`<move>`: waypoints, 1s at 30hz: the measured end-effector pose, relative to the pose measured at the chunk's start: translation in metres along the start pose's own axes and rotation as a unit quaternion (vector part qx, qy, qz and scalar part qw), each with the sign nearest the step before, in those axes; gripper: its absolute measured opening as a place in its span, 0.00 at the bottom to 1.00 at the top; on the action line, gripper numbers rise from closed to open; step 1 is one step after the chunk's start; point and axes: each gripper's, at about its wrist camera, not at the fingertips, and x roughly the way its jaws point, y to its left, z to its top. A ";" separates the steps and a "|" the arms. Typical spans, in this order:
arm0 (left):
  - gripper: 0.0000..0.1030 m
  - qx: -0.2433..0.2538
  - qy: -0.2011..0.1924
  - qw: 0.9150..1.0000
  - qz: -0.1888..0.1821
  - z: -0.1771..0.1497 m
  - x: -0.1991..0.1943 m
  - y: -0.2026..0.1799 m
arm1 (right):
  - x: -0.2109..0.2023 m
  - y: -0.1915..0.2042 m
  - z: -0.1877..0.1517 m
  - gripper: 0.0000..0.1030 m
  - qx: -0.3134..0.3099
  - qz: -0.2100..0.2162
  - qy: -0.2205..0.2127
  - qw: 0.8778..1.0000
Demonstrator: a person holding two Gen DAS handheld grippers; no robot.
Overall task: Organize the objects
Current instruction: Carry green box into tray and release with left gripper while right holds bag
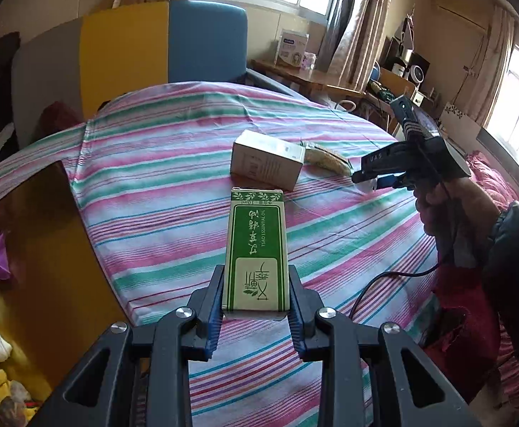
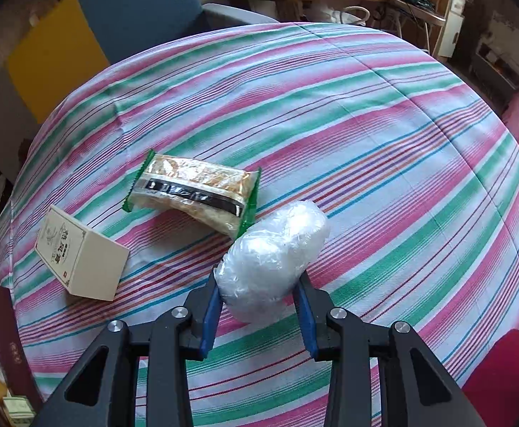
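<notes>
My left gripper (image 1: 256, 295) is shut on a tall green and white box (image 1: 256, 249), held upright above the striped cloth. Beyond it a cream box (image 1: 266, 160) lies on the cloth with a snack packet (image 1: 327, 158) behind it. My right gripper (image 2: 259, 284) is shut on a white bundle wrapped in clear plastic (image 2: 273, 259), low over the cloth. In the right wrist view the snack packet (image 2: 195, 192), with green ends, lies just past the bundle, and the cream box (image 2: 81, 259) sits at the left. The right gripper (image 1: 366, 178) also shows in the left wrist view, in a hand.
The striped cloth (image 2: 366, 124) covers the whole surface. A yellow and blue chair back (image 1: 160, 46) stands behind it. A dark box (image 1: 28, 220) with small items sits at the left edge. A wooden desk (image 1: 316, 78) with clutter is at the back right.
</notes>
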 end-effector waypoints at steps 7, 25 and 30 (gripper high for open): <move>0.30 -0.010 -0.030 0.999 0.042 0.002 -0.031 0.020 | 0.010 0.028 -0.005 0.37 -0.045 0.010 0.011 0.999; 0.30 -0.062 -0.034 0.995 0.074 -0.016 -0.052 0.061 | 0.020 0.037 -0.012 0.37 -0.068 -0.016 0.035 0.997; 0.30 -0.067 -0.037 0.994 0.072 -0.016 -0.054 0.064 | 0.021 0.037 -0.014 0.37 -0.066 -0.017 0.038 0.997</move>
